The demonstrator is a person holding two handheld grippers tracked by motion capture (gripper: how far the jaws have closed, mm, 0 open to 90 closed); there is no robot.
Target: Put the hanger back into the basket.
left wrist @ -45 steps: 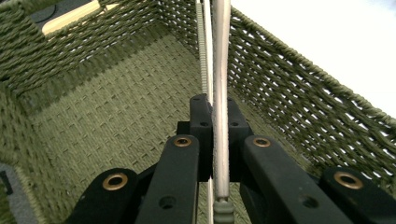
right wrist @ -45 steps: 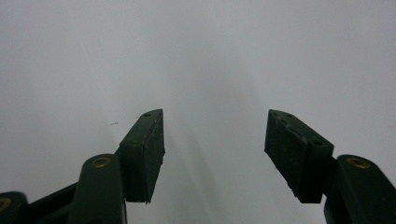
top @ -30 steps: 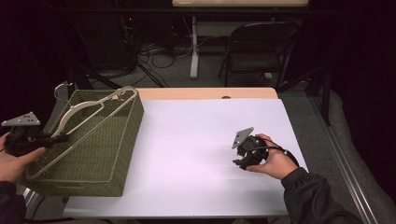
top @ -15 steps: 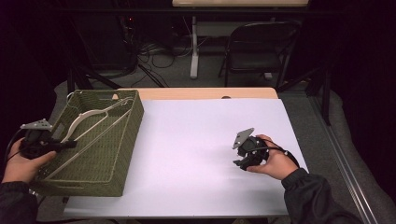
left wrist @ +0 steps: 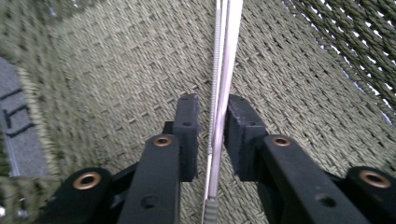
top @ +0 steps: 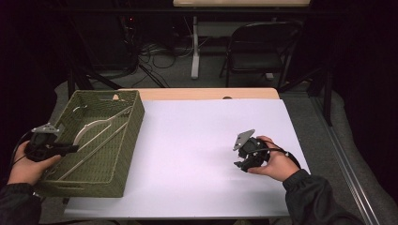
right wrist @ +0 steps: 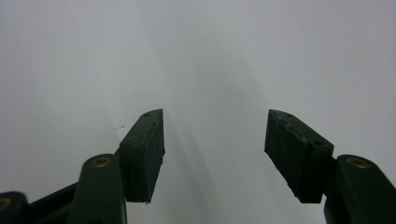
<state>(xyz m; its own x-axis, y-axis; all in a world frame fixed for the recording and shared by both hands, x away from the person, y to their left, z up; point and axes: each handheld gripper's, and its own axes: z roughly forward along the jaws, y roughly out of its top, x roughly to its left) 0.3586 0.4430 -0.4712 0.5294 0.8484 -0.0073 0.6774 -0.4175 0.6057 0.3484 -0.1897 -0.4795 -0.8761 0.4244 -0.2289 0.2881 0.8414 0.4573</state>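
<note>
Two grippers split the work: the left gripper had its jaws closed narrowly around the thin bar of the hanger lying inside the woven basket, while the right gripper waited wide open, empty, over the white table.

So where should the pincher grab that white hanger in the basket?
Probably on the straight bottom bar of the hanger: it is thin enough to fit between the left gripper jaws. Come from above, through the open top of the basket, since woven walls block the sides.
</note>
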